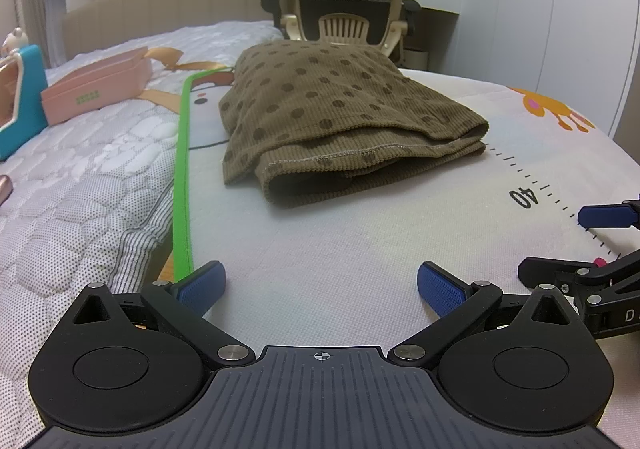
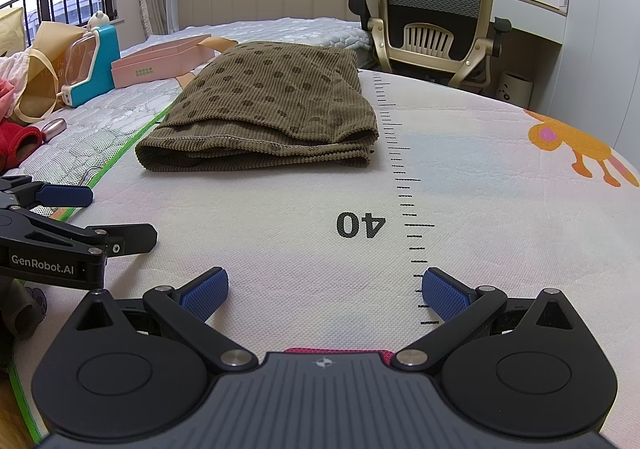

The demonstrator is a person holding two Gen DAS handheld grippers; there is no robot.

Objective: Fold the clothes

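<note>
A brown dotted corduroy garment point(image 1: 332, 117) lies folded into a thick stack on the white mat point(image 1: 320, 249) ahead of both grippers, its hemmed edges facing me. The same garment point(image 2: 272, 105) shows in the right wrist view, left of the printed ruler. My left gripper point(image 1: 320, 289) hovers low over the mat, open and empty, well short of the garment. My right gripper point(image 2: 325, 291) is likewise open with nothing between its blue pads point(image 2: 446, 295). Each gripper appears at the edge of the other's view: the right gripper point(image 1: 592, 245) and the left gripper point(image 2: 80, 217).
A pink box point(image 1: 96, 87) and a teal toy point(image 1: 22, 97) sit on the quilted bed at left. A paper bag point(image 2: 40, 69) and red clothing point(image 2: 20, 141) lie further left. An office chair point(image 2: 432, 9) stands behind the mat. A pink cloth edge point(image 2: 336, 351) peeks under the right gripper.
</note>
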